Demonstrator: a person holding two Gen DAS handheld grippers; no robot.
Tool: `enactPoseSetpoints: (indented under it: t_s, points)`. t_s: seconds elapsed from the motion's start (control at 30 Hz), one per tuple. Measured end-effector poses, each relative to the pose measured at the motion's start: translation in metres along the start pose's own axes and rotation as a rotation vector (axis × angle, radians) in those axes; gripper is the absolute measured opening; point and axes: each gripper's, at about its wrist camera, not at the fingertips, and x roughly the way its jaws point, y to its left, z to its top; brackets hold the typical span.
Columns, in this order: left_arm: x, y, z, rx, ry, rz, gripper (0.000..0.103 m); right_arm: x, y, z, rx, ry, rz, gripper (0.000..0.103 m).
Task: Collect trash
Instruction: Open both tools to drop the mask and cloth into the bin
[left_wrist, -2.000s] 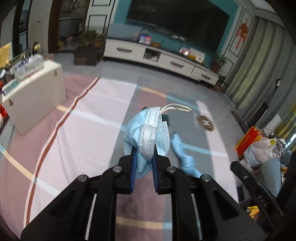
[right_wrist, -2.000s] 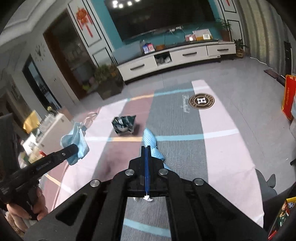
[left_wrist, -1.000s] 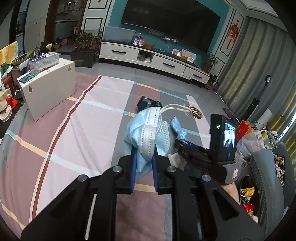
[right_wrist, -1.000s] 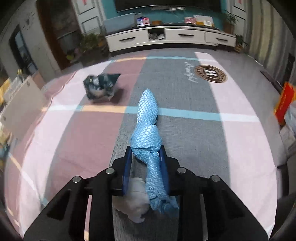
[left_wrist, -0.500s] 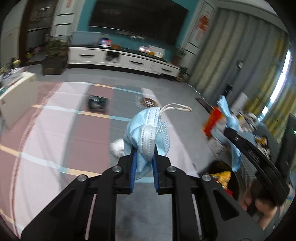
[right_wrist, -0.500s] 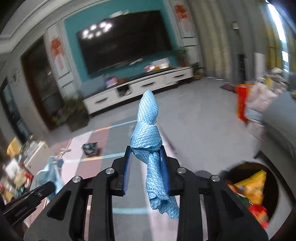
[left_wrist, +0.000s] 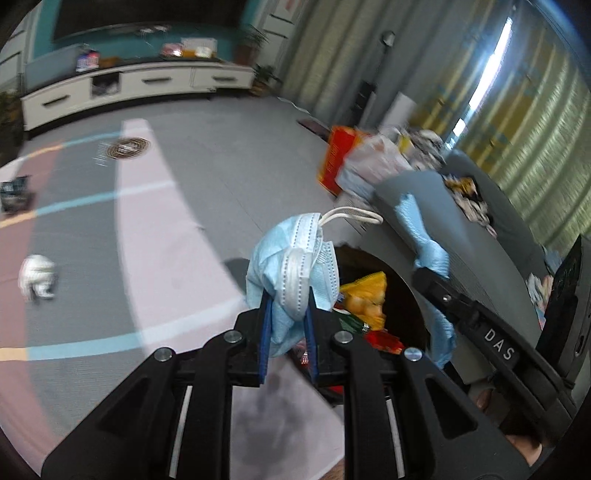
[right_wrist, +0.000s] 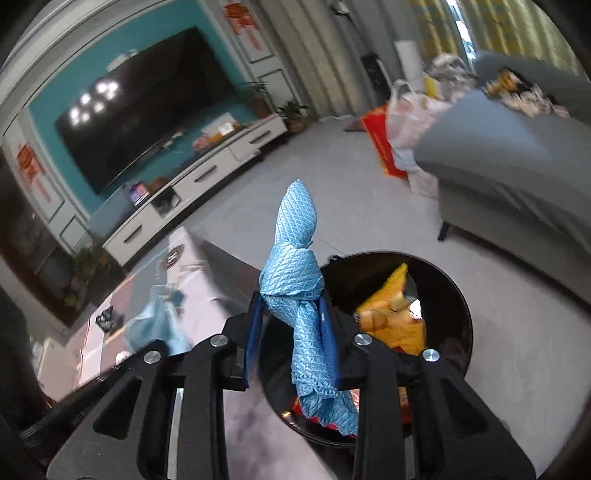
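Living room floor, striped rug (left_wrist: 162, 206), black trash bin (right_wrist: 454, 295) by the grey sofa (right_wrist: 517, 158). Left hand-held gripper (left_wrist: 286, 325) pinches a blue face mask (left_wrist: 291, 266); right hand-held gripper (right_wrist: 291, 332) clamps a knotted blue cloth (right_wrist: 295, 258) over the bin.

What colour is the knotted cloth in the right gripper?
Light blue with a quilted diamond pattern, clearest in the right wrist view: cloth.
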Motion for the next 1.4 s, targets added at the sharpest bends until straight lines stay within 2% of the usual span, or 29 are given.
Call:
enactPoseSetpoints:
  t_s: [0.13,0.3,0.43,0.53,0.77,0.9,0.97,1.0,1.07,1.13,1.2,1.3,1.4]
  points:
    - [0.033,-0.025,-0.005,0.037,0.061,-0.048,0.018,0.001,-0.019,-0.004,0.066,0.02,-0.067,0.03]
    - [0.065,-0.041,-0.013,0.059,0.133,-0.098,0.018,0.003,-0.034,-0.005,0.125,0.03,-0.095,0.03]
    - [0.082,-0.046,-0.02,0.059,0.175,-0.096,0.018,0.008,-0.044,-0.003,0.201,0.033,-0.103,0.03]
    - [0.094,-0.048,-0.024,0.049,0.204,-0.113,0.019,0.012,-0.043,-0.004,0.197,0.05,-0.112,0.03]
    - [0.106,-0.05,-0.032,0.054,0.225,-0.094,0.022,0.017,-0.046,-0.004,0.214,0.073,-0.127,0.031]
    - [0.097,-0.051,-0.029,0.055,0.204,-0.105,0.044,0.021,-0.042,-0.001,0.202,0.095,-0.133,0.031]
    - [0.086,-0.044,-0.026,0.032,0.183,-0.115,0.06,0.021,-0.038,-0.001,0.189,0.097,-0.123,0.032]
    - [0.08,-0.04,-0.024,0.023,0.172,-0.118,0.063,0.021,-0.036,-0.001,0.181,0.099,-0.116,0.032]
    - [0.065,-0.03,-0.021,0.011,0.153,-0.106,0.084,0.02,-0.032,-0.001,0.176,0.096,-0.104,0.039]
    - [0.048,-0.019,-0.018,-0.004,0.126,-0.096,0.089,0.019,-0.029,-0.001,0.174,0.097,-0.095,0.061]
    - [0.025,-0.001,-0.016,-0.02,0.093,-0.072,0.094,0.017,-0.025,-0.001,0.171,0.083,-0.09,0.069]
    - [-0.011,0.03,-0.013,-0.064,0.033,-0.014,0.098,0.014,-0.016,-0.001,0.154,0.076,-0.087,0.076]
    - [-0.055,0.073,-0.016,-0.112,-0.036,0.07,0.1,0.013,-0.002,-0.001,0.125,0.068,-0.083,0.078]
